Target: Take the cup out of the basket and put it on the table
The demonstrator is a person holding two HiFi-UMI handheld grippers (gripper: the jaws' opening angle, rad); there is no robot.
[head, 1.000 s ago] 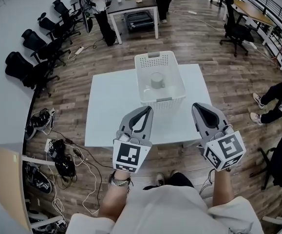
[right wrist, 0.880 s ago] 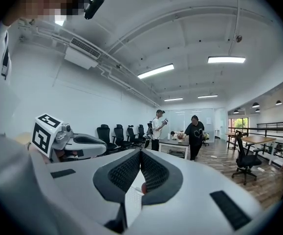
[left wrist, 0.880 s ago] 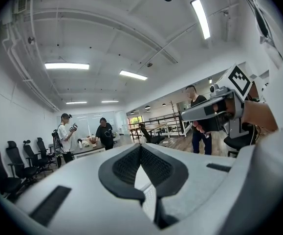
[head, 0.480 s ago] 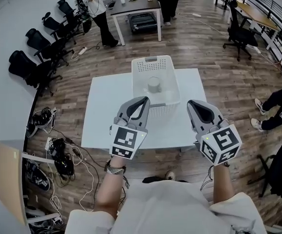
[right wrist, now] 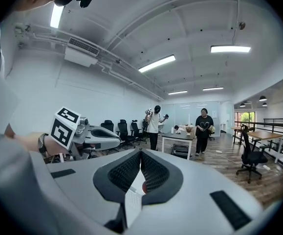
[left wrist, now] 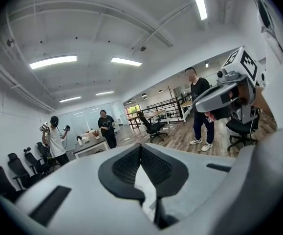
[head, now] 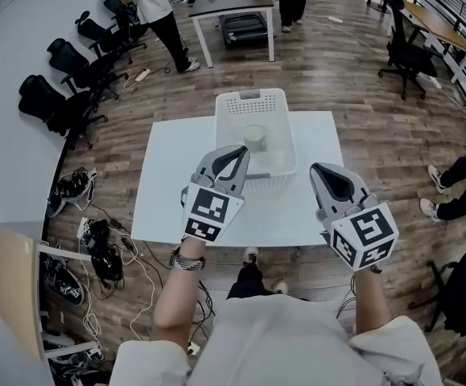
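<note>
I read both tongs as clenched, tips pressed together with nothing between them. In the head view my left tongs [head: 235, 152] overlap the near left corner of the basket [head: 251, 95]. My right tongs [head: 330, 172] hang over the white counter [head: 168, 185], just beside it. The cup [head: 254, 137] sits inside the basket, apart from both.

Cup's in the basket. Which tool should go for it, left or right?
Probably left. The left tool shows at the near rim of the white basket, close to the cup; the right tool hangs beside it over the table. Both are shut and need opening.
</note>
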